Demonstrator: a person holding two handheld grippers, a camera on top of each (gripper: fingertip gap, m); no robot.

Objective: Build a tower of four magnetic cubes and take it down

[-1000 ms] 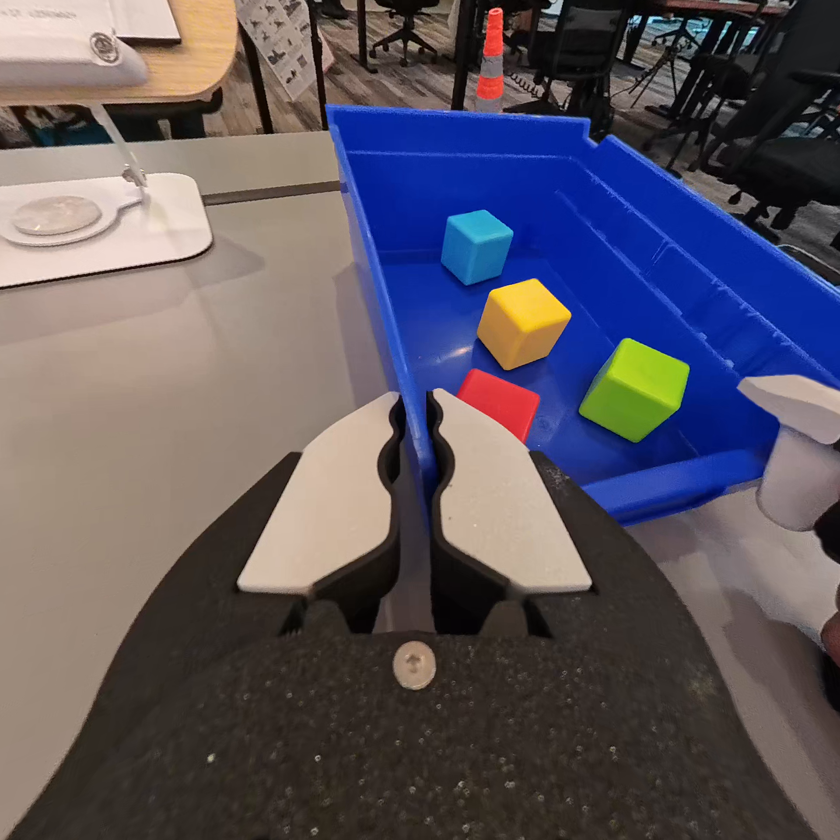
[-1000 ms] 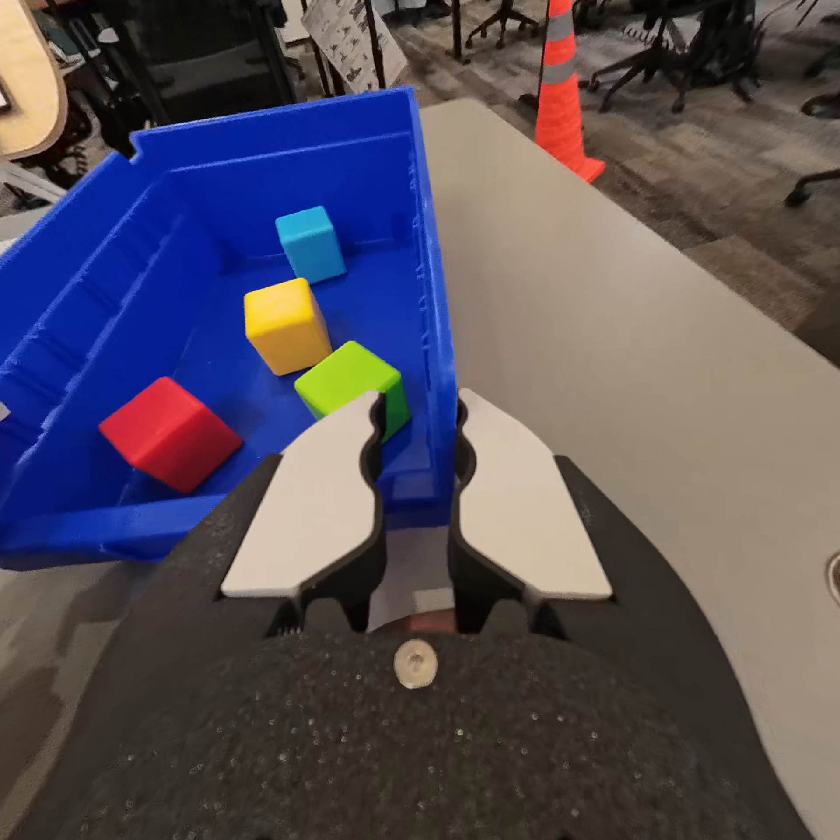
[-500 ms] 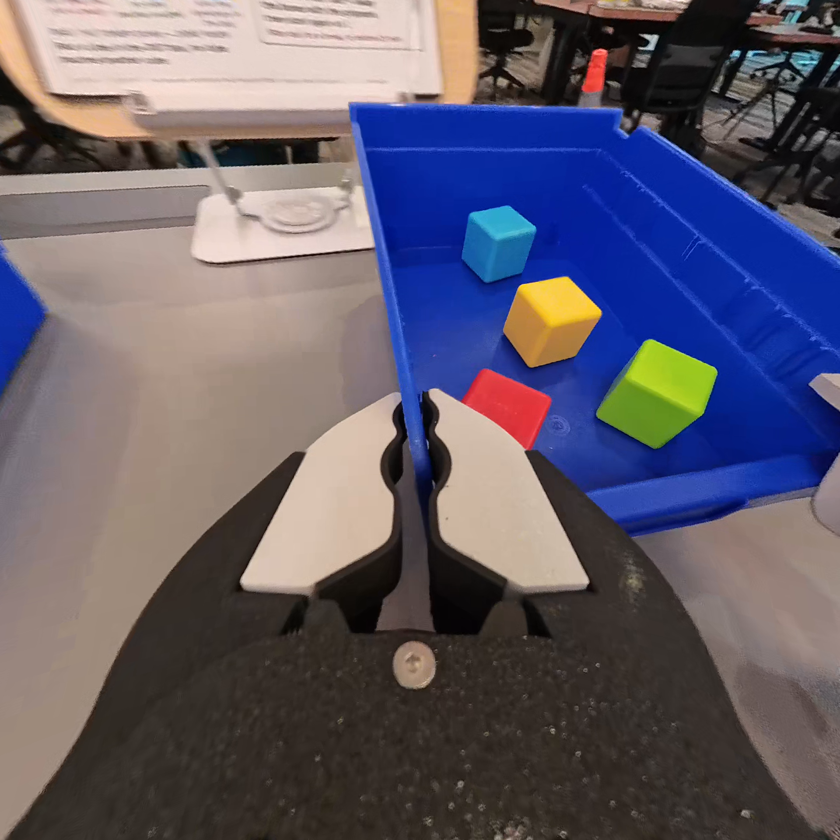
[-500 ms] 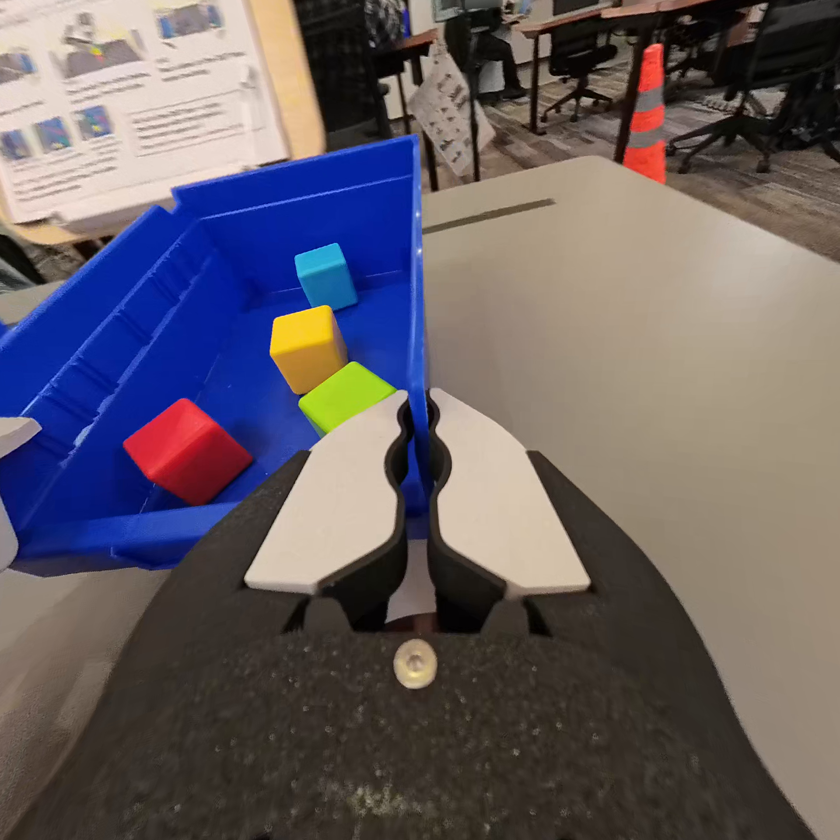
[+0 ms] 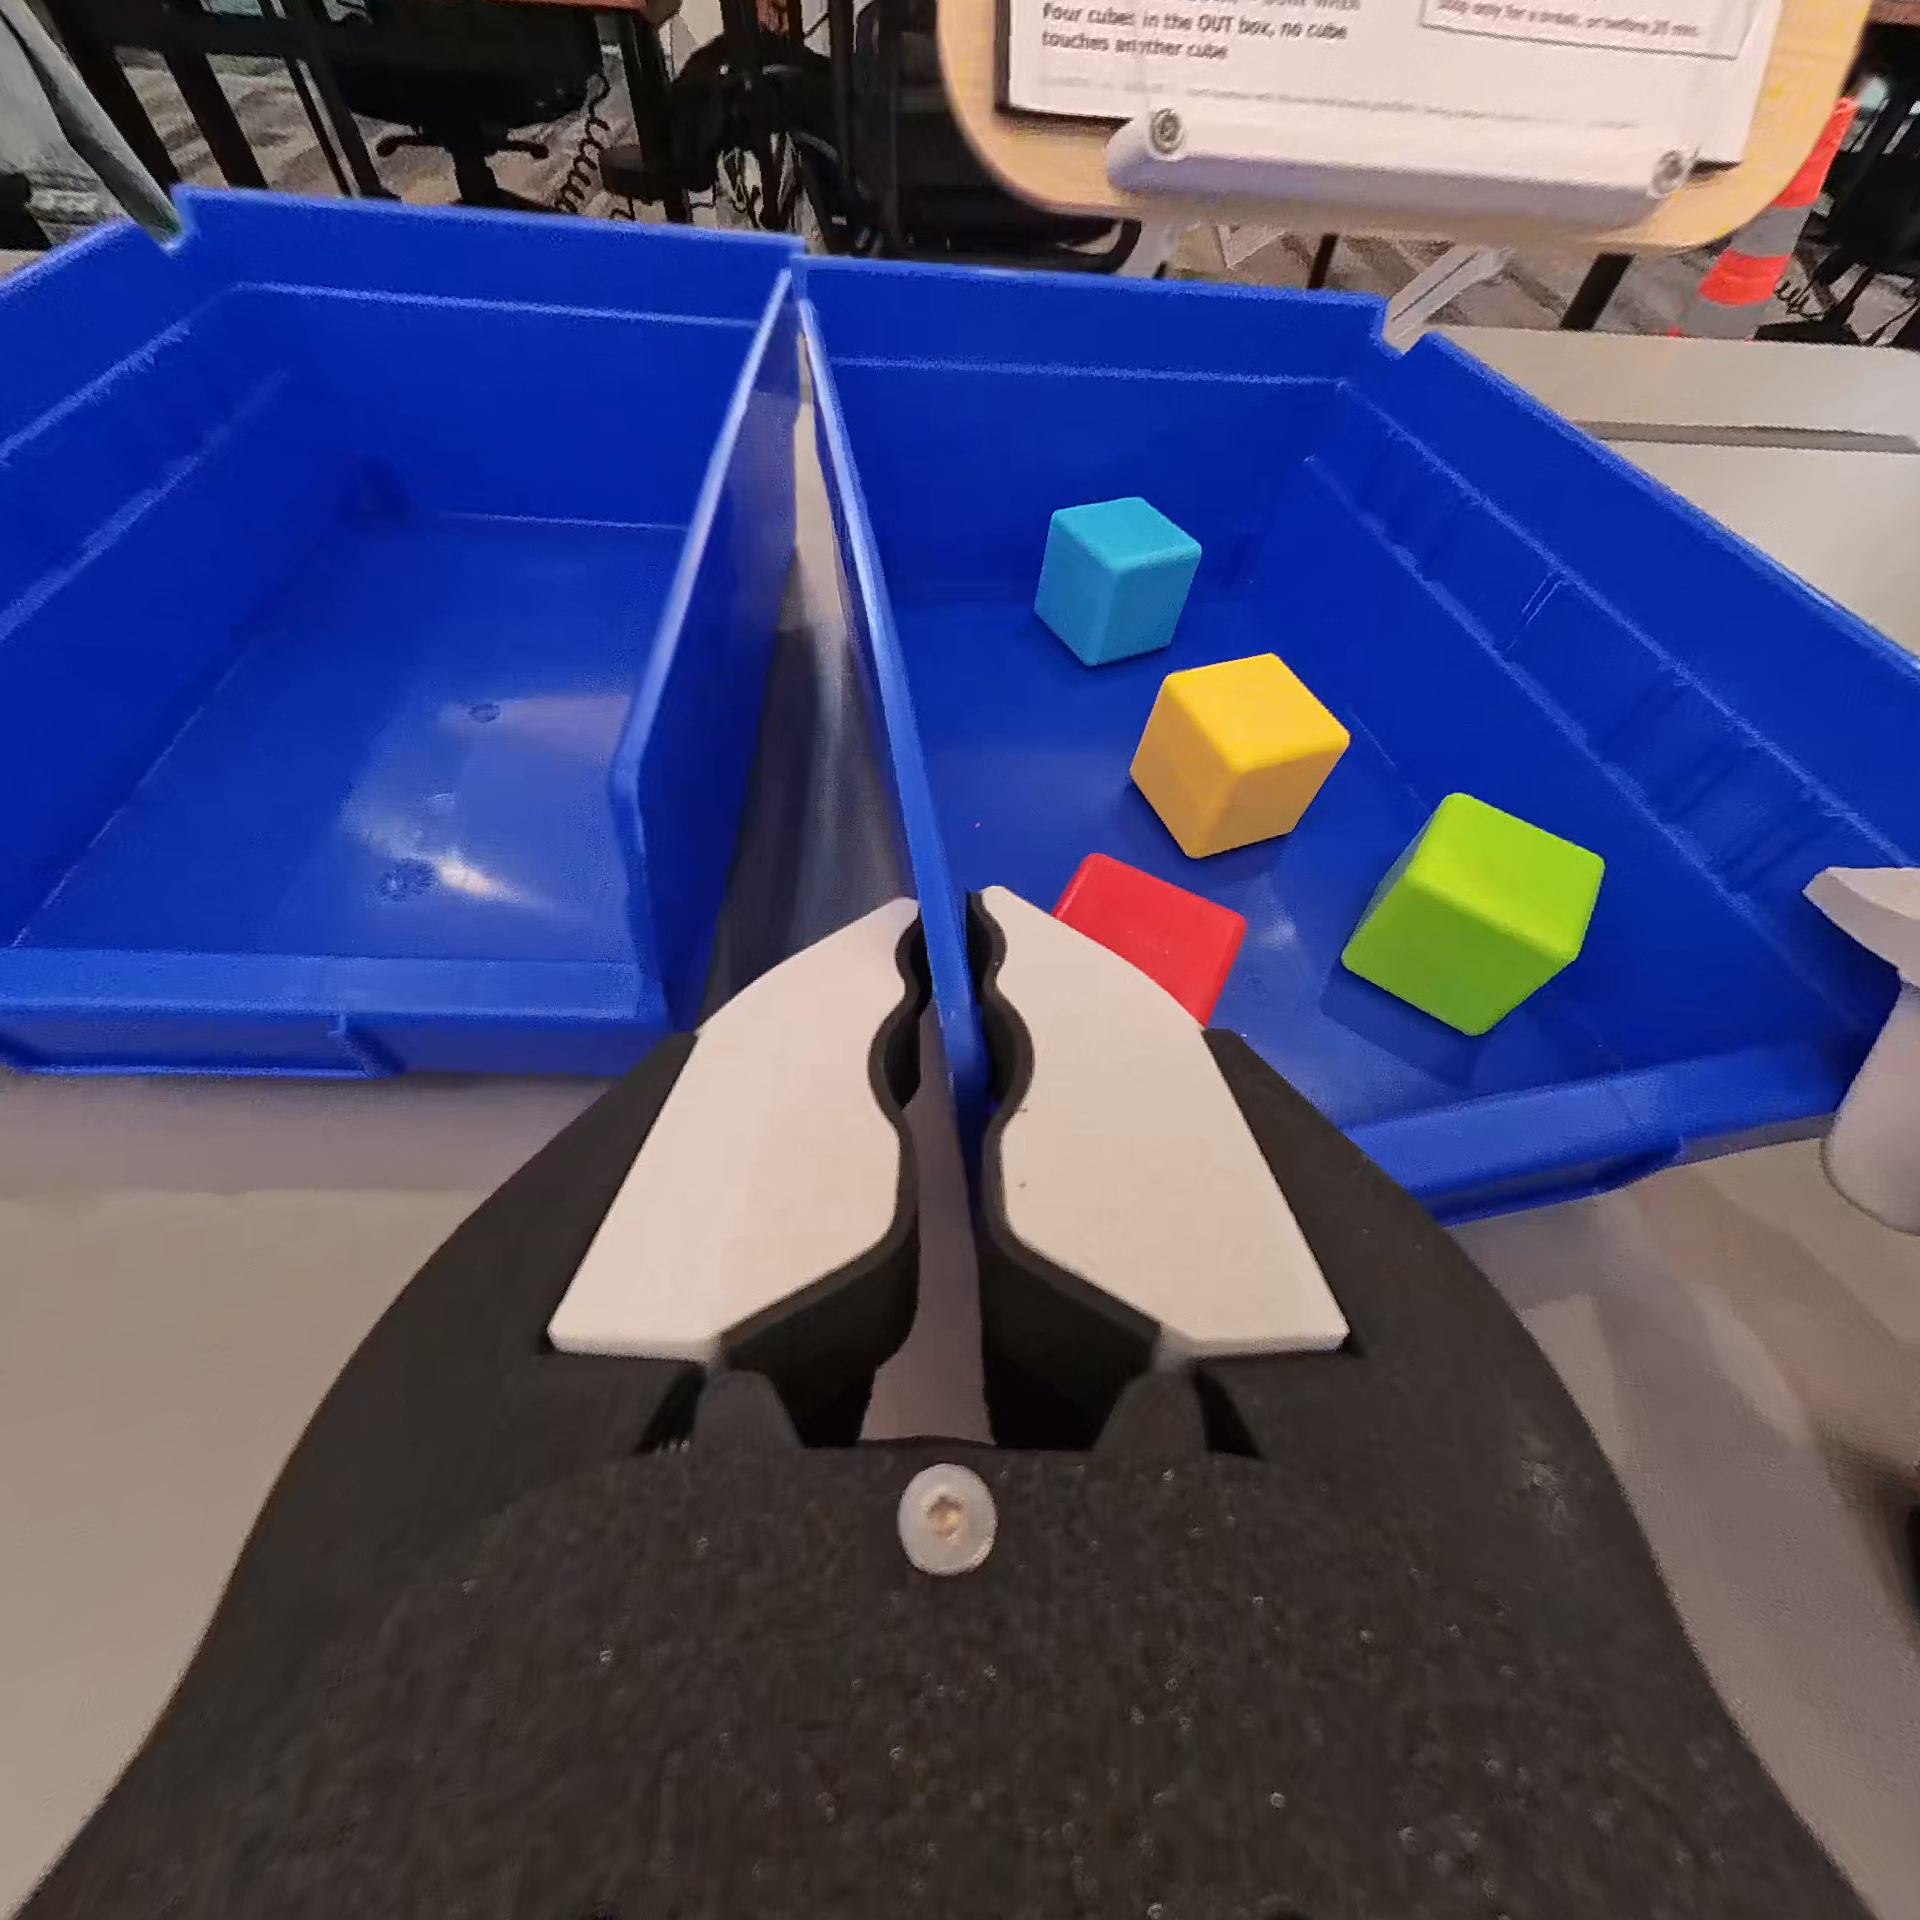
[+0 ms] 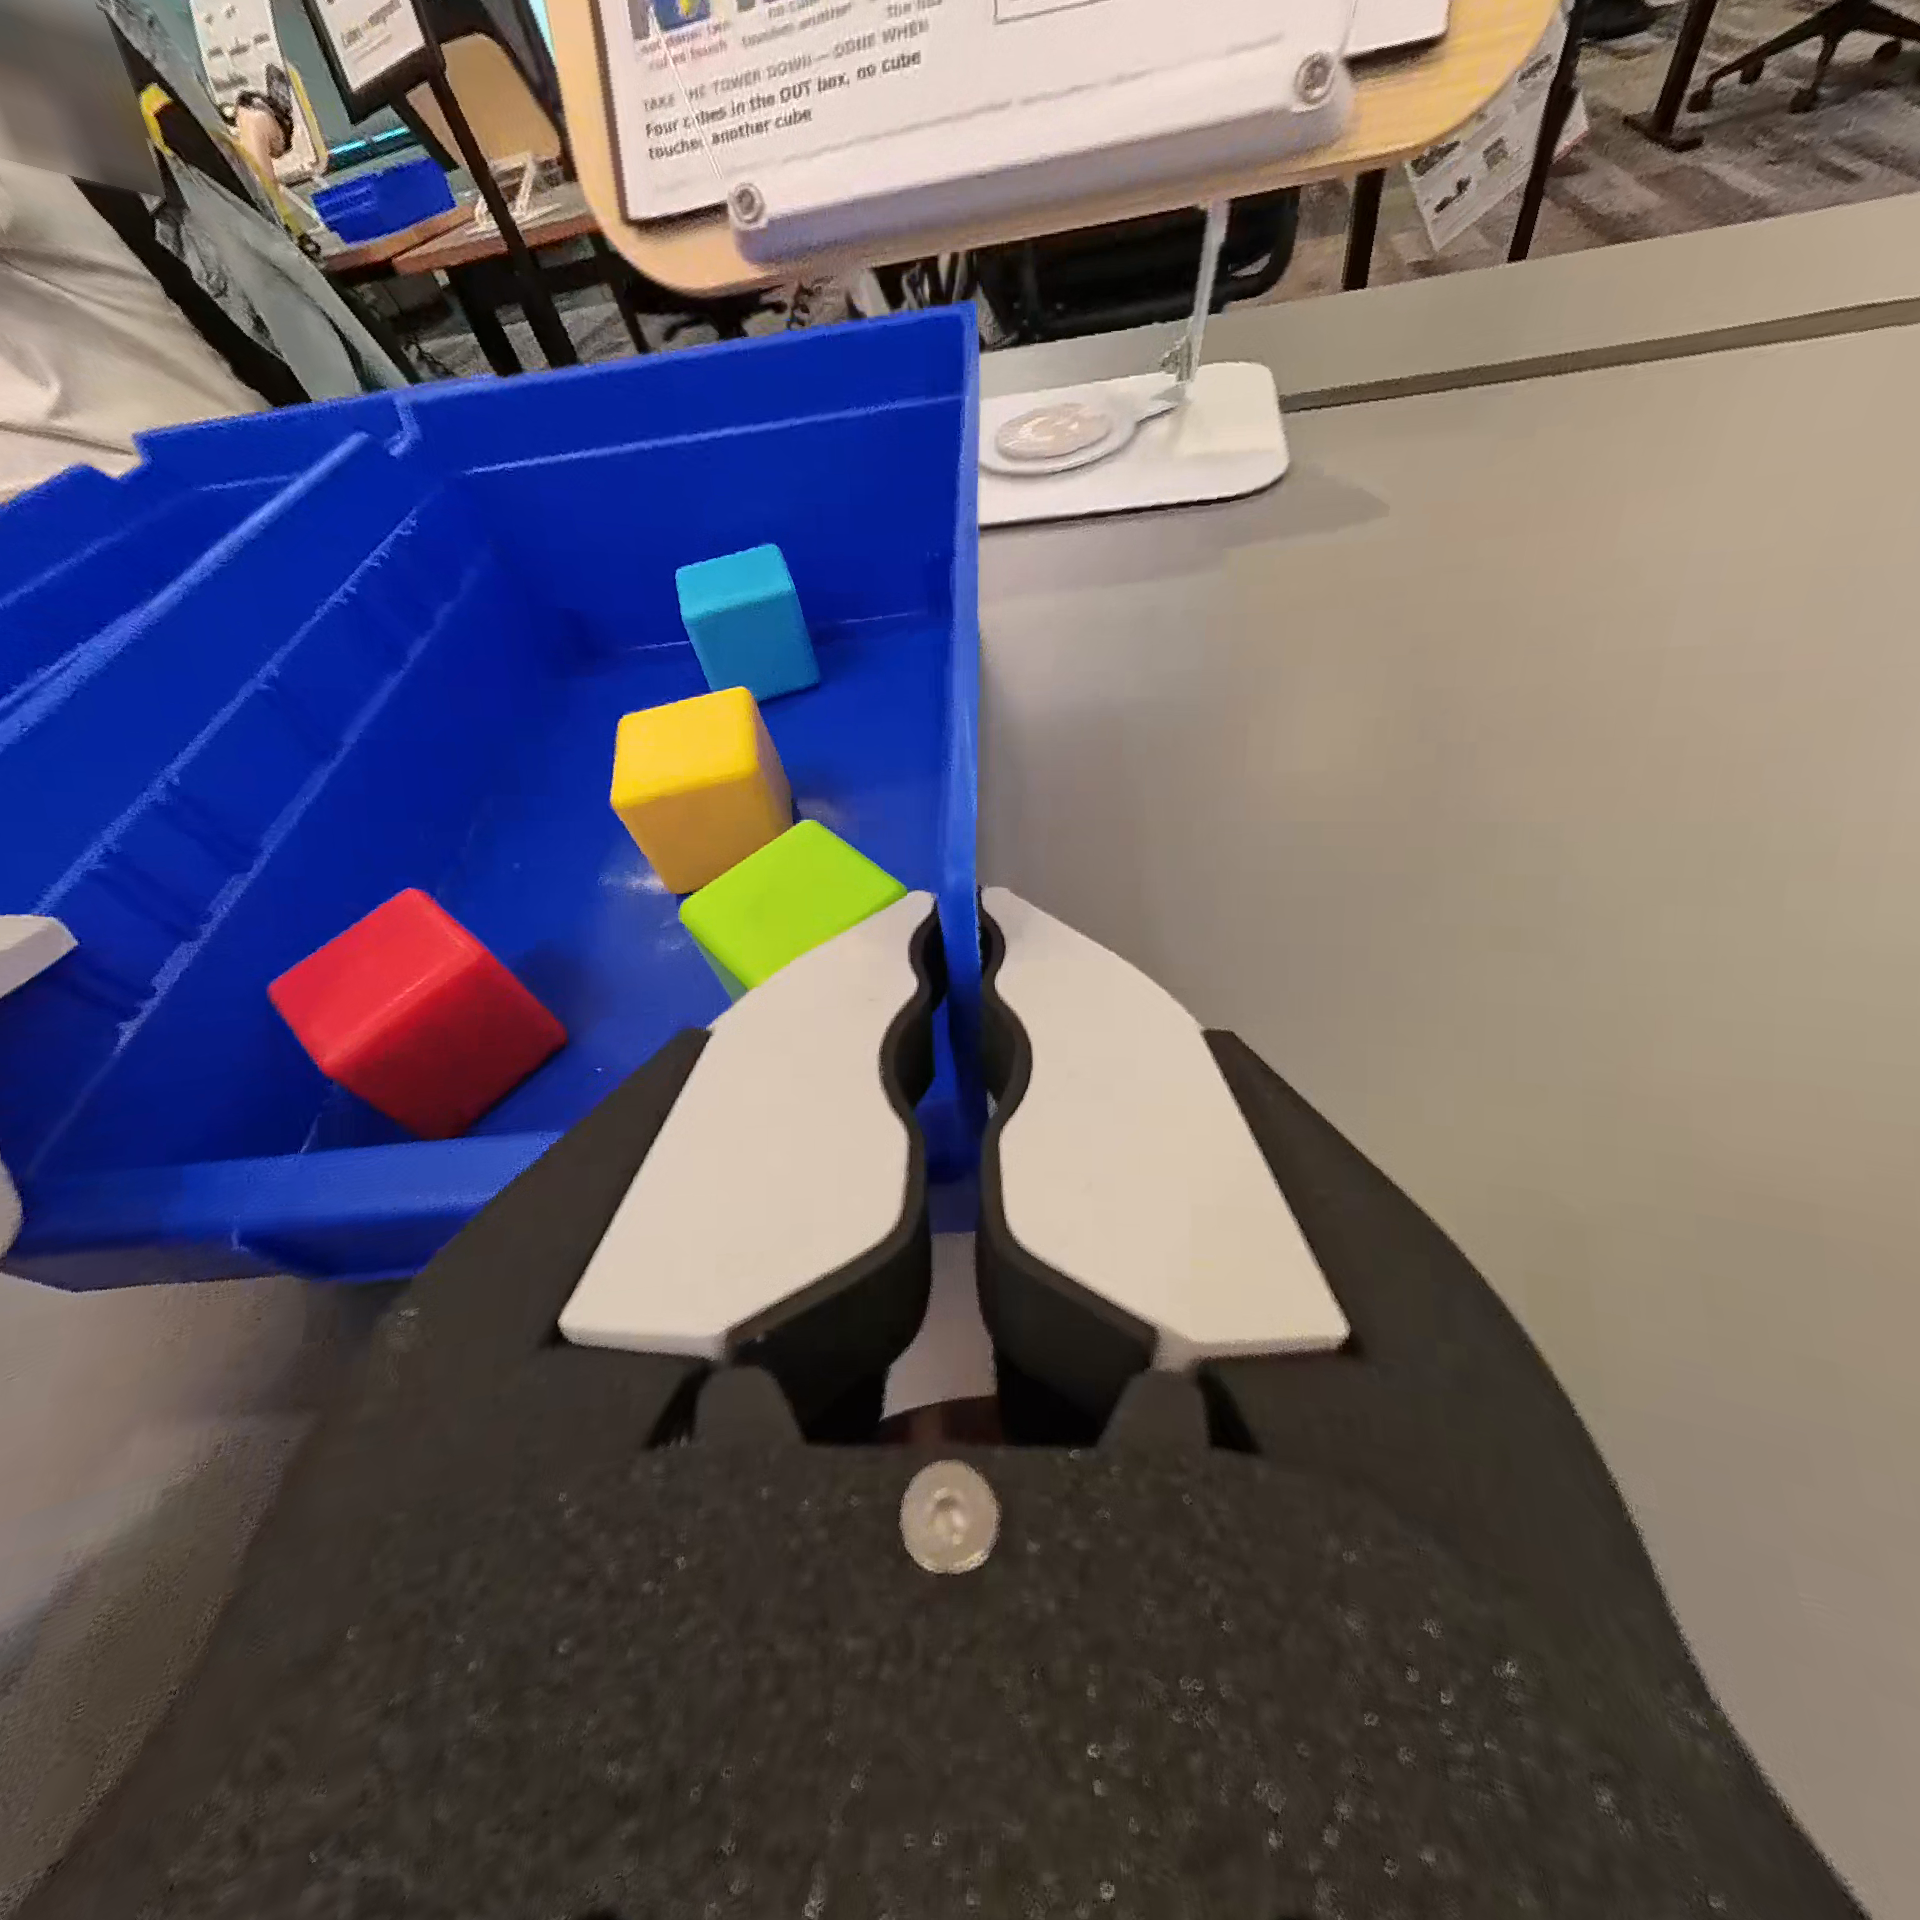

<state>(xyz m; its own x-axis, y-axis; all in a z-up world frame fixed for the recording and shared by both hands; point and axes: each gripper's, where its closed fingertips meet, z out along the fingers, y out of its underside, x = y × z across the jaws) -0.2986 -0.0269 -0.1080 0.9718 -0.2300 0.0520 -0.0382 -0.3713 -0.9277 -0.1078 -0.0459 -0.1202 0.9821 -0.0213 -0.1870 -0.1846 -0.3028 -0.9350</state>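
Progress: none stacked; four cubes loose in the right-hand bin (image 5: 1621, 665), apart: blue cube (image 5: 1117, 577), yellow cube (image 5: 1236, 750), green cube (image 5: 1470, 912), red cube (image 5: 1153, 930) (nearest the left claw). Left claw (image 5: 948, 914) pinches that bin's left wall; right claw (image 6: 958, 909) pinches its right wall. Tower and takedown remain.

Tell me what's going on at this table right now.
A person holds two grippers, each clamped on a side wall of the blue bin with cubes: the left gripper on its left wall, the right gripper on its right wall. Inside lie the light blue cube, yellow cube, green cube and red cube, loose and apart, no tower begun. An empty blue bin sits just to the left.
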